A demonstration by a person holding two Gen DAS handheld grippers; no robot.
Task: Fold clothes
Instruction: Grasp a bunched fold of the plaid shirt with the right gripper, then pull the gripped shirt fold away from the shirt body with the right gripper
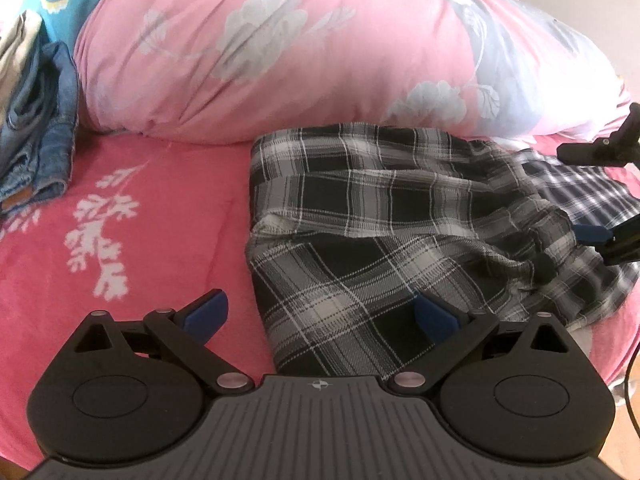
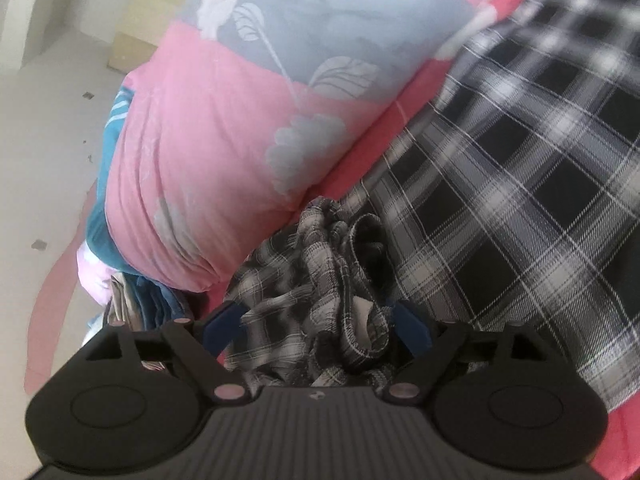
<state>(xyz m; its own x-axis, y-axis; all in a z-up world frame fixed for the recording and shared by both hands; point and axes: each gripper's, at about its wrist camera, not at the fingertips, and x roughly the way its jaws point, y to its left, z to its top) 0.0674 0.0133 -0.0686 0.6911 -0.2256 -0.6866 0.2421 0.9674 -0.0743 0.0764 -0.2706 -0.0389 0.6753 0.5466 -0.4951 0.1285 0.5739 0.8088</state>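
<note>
A black-and-white plaid garment (image 1: 380, 220) lies rumpled on the pink bed sheet (image 1: 140, 220). My left gripper (image 1: 318, 304) hovers open over the garment's near left edge, one finger above the sheet and the other above the plaid cloth. In the left wrist view my right gripper (image 1: 576, 192) reaches in at the far right, by the garment's gathered end. From its own camera the right gripper (image 2: 316, 320) stands wide open, with the bunched, gathered end of the plaid garment (image 2: 520, 160) lying between its blue pads (image 2: 218, 330).
A rolled pink and grey floral duvet (image 1: 280, 60) lies along the garment's far side. Folded jeans (image 1: 40, 128) and teal fabric (image 1: 76, 0) sit at the far left. Pale floor (image 2: 48, 120) and light wooden furniture (image 2: 132, 40) show beyond the bed.
</note>
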